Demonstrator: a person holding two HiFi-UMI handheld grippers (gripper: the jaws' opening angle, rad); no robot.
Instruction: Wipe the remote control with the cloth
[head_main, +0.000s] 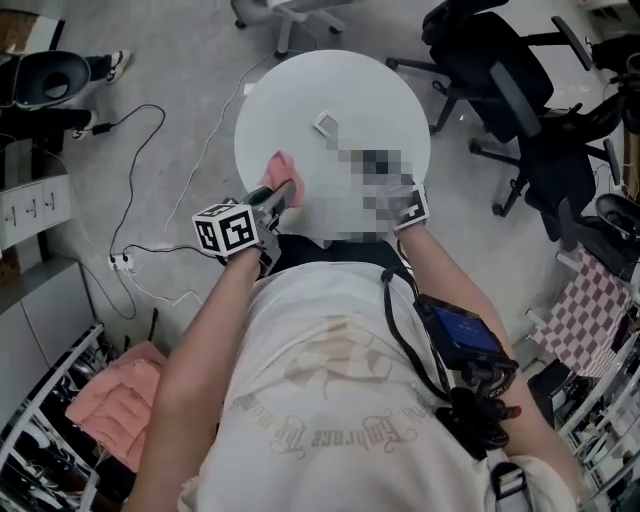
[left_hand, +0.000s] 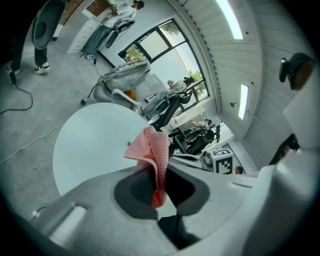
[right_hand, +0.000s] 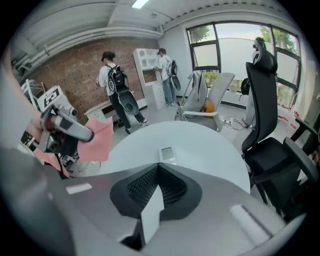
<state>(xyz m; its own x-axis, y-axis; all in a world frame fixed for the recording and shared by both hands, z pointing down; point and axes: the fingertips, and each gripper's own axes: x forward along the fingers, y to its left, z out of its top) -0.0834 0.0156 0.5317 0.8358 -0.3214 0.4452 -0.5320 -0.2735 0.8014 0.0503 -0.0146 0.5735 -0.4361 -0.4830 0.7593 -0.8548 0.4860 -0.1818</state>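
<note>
As I look from the left side, my left gripper (left_hand: 157, 170) is clamped on the pink cloth (left_hand: 152, 150). A fold of it is pinched between the jaws, and the rest stands up in front of them. This gripper hangs over the near edge of the round white table (head_main: 300, 90), and the cloth does not touch the top.

Further to the right, about the middle of the table, lies the remote control (head_main: 327, 124), free and flat, with nothing on it. From the cloth it lies further away from me and to the right, near but clearly apart.

On the right, my right gripper (right_hand: 159, 167) has its jaws pressed together with nothing between them. The remote is straight ahead of it. Its long axis seems to run about along the line of these jaws, though it is small to judge. I think the cloth must travel forward and rightward, and the right gripper could steady the remote.
</note>
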